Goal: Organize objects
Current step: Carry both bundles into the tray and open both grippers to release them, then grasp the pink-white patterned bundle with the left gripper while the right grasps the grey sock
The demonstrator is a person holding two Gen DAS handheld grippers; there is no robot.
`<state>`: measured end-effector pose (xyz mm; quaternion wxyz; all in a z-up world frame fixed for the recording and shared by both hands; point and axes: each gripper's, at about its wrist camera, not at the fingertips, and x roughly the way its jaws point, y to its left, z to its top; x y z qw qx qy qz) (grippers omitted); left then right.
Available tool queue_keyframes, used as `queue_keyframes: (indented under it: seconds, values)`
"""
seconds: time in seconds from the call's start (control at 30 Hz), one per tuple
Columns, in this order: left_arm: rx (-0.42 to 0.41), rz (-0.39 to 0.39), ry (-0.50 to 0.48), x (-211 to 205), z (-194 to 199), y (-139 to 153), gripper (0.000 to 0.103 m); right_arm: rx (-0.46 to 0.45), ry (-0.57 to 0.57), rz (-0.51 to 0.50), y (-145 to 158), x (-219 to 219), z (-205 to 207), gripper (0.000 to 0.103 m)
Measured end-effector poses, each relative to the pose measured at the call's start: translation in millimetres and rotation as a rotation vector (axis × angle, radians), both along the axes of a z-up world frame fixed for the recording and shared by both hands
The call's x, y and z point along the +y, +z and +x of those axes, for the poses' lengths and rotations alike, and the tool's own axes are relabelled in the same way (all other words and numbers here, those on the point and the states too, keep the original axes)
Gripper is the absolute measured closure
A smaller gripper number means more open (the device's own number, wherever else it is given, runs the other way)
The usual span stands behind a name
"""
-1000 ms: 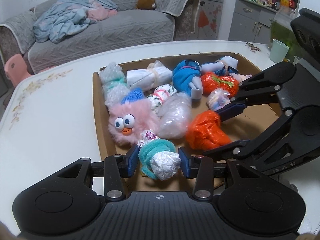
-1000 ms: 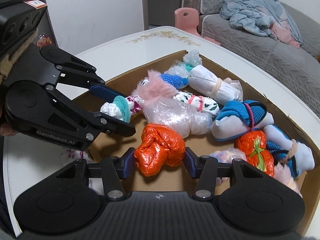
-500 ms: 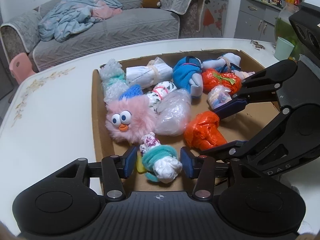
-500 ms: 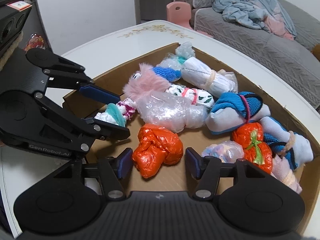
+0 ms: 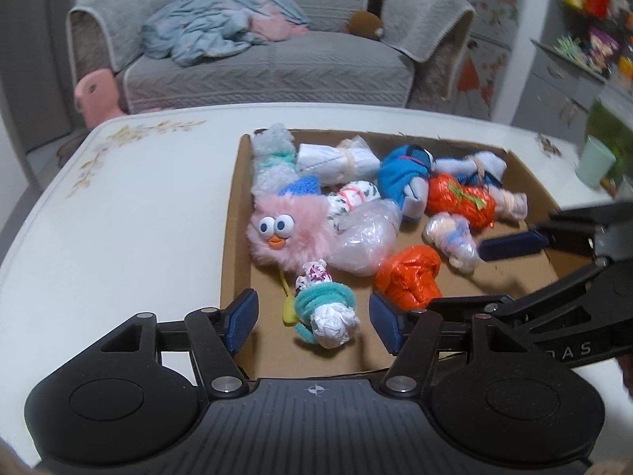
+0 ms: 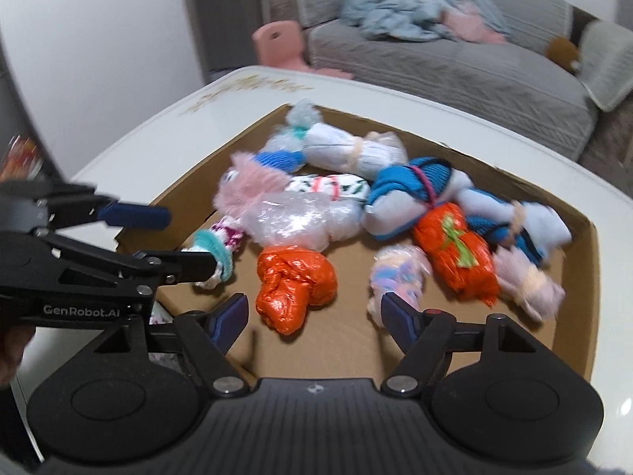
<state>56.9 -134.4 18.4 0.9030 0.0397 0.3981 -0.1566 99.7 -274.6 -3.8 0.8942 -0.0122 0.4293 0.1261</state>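
1. Two grippers point down into a shallow cardboard tray [image 5: 233, 213] that lies on a white table [image 5: 130, 206] with a flower print.
2. Left gripper [image 5: 312, 318]: its jaws are opening. A small bundle with a teal band [image 5: 326, 308] lies on the tray floor between the blue pads, and neither pad touches it.
3. Right gripper [image 6: 312, 314]: its jaws are opening too. An orange plastic bundle [image 6: 294, 281] lies between the fingers, with a gap on each side.
4. In the right wrist view the left gripper's fingers come in from the left, around the teal bundle.
5. Behind these two lie a pink furry toy with big eyes [image 5: 287, 233], a clear plastic bundle [image 5: 366, 243] touching it, a blue sock roll [image 5: 403, 176], a white roll [image 5: 340, 160] and a second orange bundle with a green tie [image 5: 461, 200].
6. A grey sofa [image 5: 269, 67] with a blue blanket [image 5: 213, 27] stands behind the table.
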Motion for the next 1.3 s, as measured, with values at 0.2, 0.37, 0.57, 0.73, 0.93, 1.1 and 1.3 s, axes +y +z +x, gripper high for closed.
queue_keyframes:
  seconds: [0.2,0.37,0.57,0.73,0.93,1.1,1.3]
  values:
    - [-0.01,-0.021,0.024,1,-8,8,0.033,-0.008,-0.116,0.057,2,-7,-12,0.026]
    - [-0.028,-0.023,0.028,0,-16,15,0.03,-0.018,-0.166,0.064,3,-12,-22,0.023]
    - [-0.04,-0.027,0.027,-3,-23,22,0.03,-0.031,-0.186,0.074,8,-15,-30,0.022]
    - [-0.049,-0.036,0.033,0,-32,27,0.029,-0.048,-0.185,0.068,13,-14,-40,0.02]
    - [-0.044,-0.046,0.042,7,-45,25,0.028,-0.051,-0.183,0.078,14,-14,-53,0.019]
    - [-0.035,-0.051,0.06,17,-56,19,0.028,-0.057,-0.179,0.085,14,-12,-68,0.019]
    - [-0.024,-0.048,0.066,27,-76,4,0.027,-0.038,-0.158,0.095,5,-8,-90,0.017]
